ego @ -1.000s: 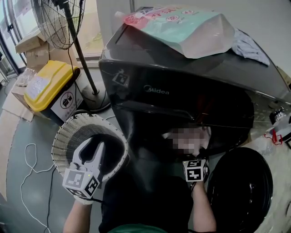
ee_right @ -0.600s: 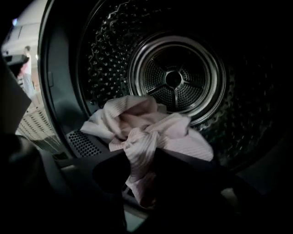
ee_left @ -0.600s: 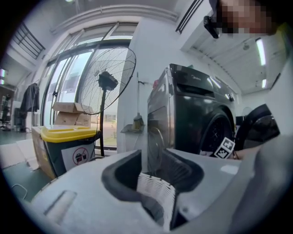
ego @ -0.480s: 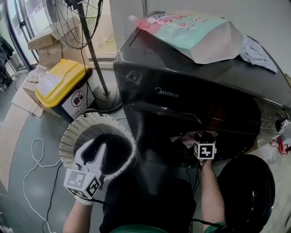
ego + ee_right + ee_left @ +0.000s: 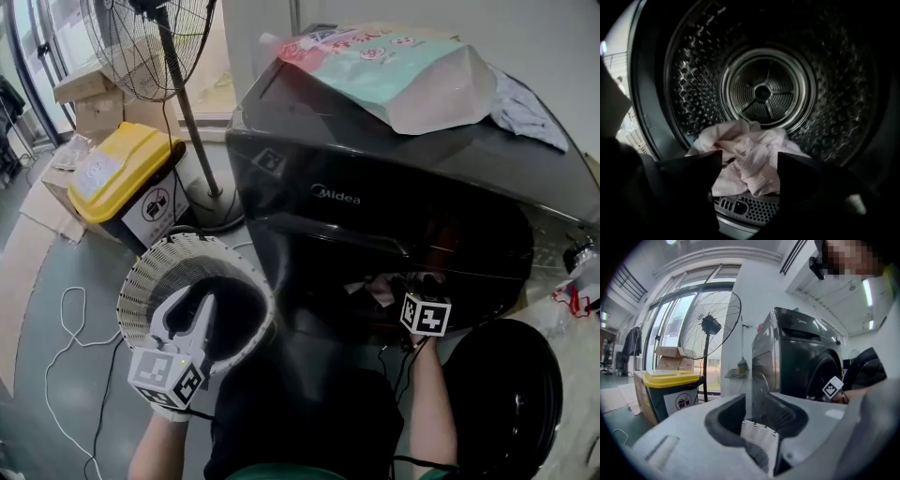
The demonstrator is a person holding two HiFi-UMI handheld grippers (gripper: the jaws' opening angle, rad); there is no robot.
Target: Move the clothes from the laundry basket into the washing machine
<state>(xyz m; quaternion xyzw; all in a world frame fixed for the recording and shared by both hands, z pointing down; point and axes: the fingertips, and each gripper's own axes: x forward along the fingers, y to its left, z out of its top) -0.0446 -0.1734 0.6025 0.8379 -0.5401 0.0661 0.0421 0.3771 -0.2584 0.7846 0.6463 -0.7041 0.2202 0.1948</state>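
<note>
A pale pink striped cloth (image 5: 757, 143) lay at the near edge of the steel drum (image 5: 761, 91) of the black washing machine (image 5: 375, 192). The right gripper (image 5: 749, 164) had just opened its jaws, with nothing gripped. At left, the left gripper (image 5: 192, 305) tightened on the rim of the white slatted laundry basket (image 5: 141, 277).

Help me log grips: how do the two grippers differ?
The left gripper clamps the laundry basket rim, jaws just closing; the right gripper has jaws apart, just opening, the pale garment lying free beyond them. Left is beside the washing machine; right points into its drum.
</note>
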